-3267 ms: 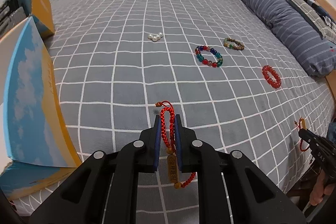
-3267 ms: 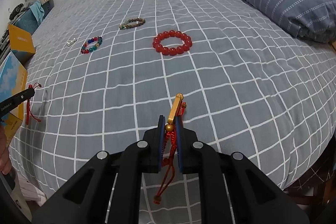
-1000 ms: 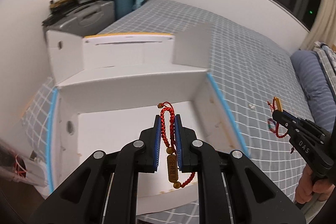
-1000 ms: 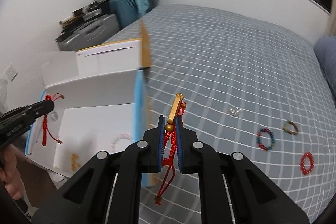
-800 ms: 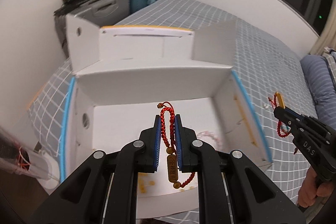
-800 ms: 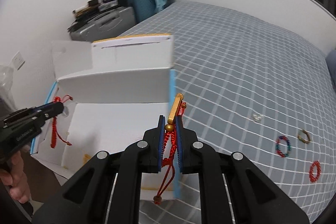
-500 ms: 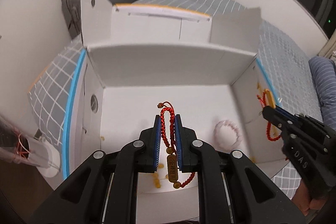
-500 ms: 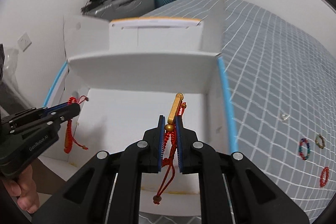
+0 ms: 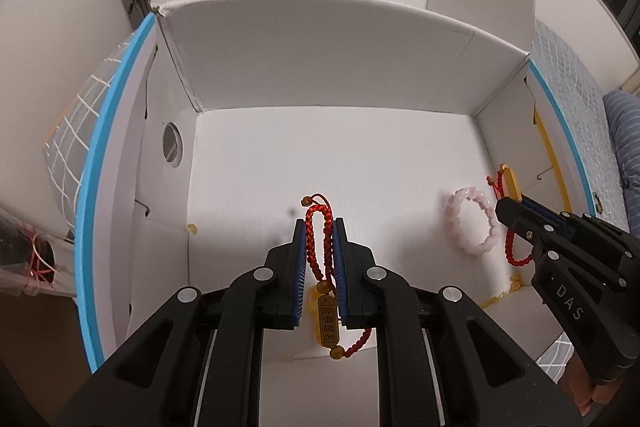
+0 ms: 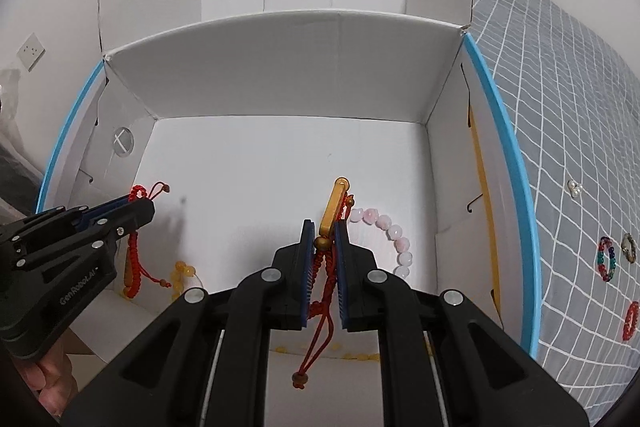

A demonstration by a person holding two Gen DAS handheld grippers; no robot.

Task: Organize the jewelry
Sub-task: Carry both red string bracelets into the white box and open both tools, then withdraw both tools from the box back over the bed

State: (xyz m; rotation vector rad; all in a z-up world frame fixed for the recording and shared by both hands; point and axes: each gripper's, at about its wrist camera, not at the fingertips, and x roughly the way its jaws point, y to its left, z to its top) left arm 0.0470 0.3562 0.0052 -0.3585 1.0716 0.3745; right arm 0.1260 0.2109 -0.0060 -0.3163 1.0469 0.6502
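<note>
- Left gripper (image 9: pixel 319 227), at 6 o'clock in its own view, has its jaws closed tight on a red cord bracelet with an inscribed gold tag (image 9: pixel 328 323); the loop pokes out above the tips and the tag hangs below.
- Right gripper (image 10: pixel 324 227) likewise has its jaws clamped shut on a second red cord bracelet with a gold bar (image 10: pixel 334 205), its knotted tail dangling.
- Seconds ago both grippers hung over the bed; now both hover inside the open white box (image 9: pixel 320 75), above its floor, so the drop looks imminent: the jaws need only part.
- Just beyond, a pink bead bracelet (image 9: pixel 474 223) already lies on the box floor at 3 o'clock in the left view, with yellow beads (image 10: pixel 185 273) near the front wall.
- Farther off, at 3 o'clock in the right view, a multicoloured bracelet (image 10: pixel 607 259), a red one (image 10: pixel 630 321) and pearls (image 10: pixel 575 187) await collection on the grey checked bed (image 10: pixel 560 87).
</note>
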